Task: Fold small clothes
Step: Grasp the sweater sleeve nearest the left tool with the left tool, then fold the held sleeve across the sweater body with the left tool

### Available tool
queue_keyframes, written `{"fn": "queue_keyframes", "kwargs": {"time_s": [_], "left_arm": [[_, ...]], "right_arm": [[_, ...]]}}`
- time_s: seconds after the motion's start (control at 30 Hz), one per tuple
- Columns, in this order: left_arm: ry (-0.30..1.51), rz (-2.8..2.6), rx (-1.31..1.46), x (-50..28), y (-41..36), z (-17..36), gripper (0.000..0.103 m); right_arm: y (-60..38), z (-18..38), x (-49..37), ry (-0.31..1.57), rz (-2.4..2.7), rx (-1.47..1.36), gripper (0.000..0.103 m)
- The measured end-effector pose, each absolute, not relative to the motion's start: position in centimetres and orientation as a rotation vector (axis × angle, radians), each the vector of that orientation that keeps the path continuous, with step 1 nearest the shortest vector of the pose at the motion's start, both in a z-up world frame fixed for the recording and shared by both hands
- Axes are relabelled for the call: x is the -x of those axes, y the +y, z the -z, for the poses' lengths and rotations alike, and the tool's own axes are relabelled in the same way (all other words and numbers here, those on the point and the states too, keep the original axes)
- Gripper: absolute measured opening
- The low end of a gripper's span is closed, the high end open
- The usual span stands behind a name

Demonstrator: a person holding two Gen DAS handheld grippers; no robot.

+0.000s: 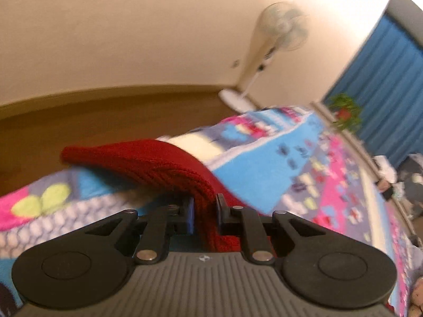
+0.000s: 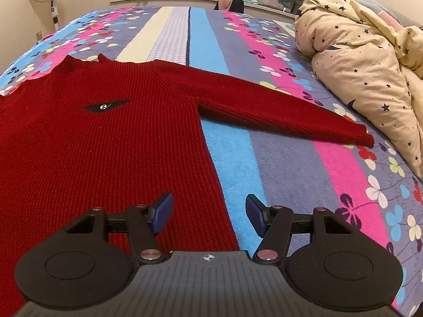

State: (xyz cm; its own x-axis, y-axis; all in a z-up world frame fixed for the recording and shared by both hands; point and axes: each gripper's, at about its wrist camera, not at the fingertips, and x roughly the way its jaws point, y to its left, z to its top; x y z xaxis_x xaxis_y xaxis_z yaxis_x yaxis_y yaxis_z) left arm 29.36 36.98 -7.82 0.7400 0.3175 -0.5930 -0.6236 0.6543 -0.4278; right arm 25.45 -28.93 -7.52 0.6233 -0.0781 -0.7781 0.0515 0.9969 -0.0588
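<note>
Nearby, a starry duvet (image 2: 370,60) flanks the red sweater (image 2: 105,137); left fingers (image 1: 191,215) pinch it, right fingers (image 2: 162,211) wide.

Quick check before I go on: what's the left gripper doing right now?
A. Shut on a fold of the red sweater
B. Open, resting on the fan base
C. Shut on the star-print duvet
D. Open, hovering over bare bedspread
A. In the left wrist view the left gripper has its pads pressed against both sides of a fold of the red sweater, lifted off the bedspread.
</note>
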Motion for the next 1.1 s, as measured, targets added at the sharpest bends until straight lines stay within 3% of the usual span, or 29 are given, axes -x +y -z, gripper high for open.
{"fn": "queue_keyframes", "kwargs": {"time_s": [0.03,0.1,0.13,0.23,0.27,0.33,0.57,1.1], "left_arm": [[0.514,-0.553,0.673,-29.5,37.0,7.9,0.024],[0.581,-0.580,0.752,-29.6,37.8,9.2,0.057],[0.610,-0.607,0.807,-29.6,38.4,10.1,0.057],[0.618,-0.648,0.886,-28.8,39.7,11.4,0.045],[0.619,-0.650,0.873,-28.9,39.7,11.4,0.028],[0.608,-0.640,0.842,-28.9,39.5,11.0,0.020],[0.535,-0.595,0.681,-30.2,36.7,8.5,0.018],[0.548,-0.614,0.695,-30.6,37.0,9.1,0.018]], "right_arm": [[-28.9,7.5,-25.4,0.895,0.075,0.032,0.063],[-28.9,7.6,-25.4,0.897,0.074,0.032,0.063],[-29.0,7.6,-25.5,0.898,0.073,0.032,0.063],[-29.0,7.6,-25.5,0.900,0.073,0.033,0.063],[-29.1,7.6,-25.6,0.902,0.075,0.033,0.063],[-29.2,7.6,-25.7,0.904,0.078,0.029,0.063],[-28.9,7.7,-25.7,0.900,0.067,0.041,0.063],[-28.7,7.6,-25.5,0.904,0.057,0.039,0.062]]}}
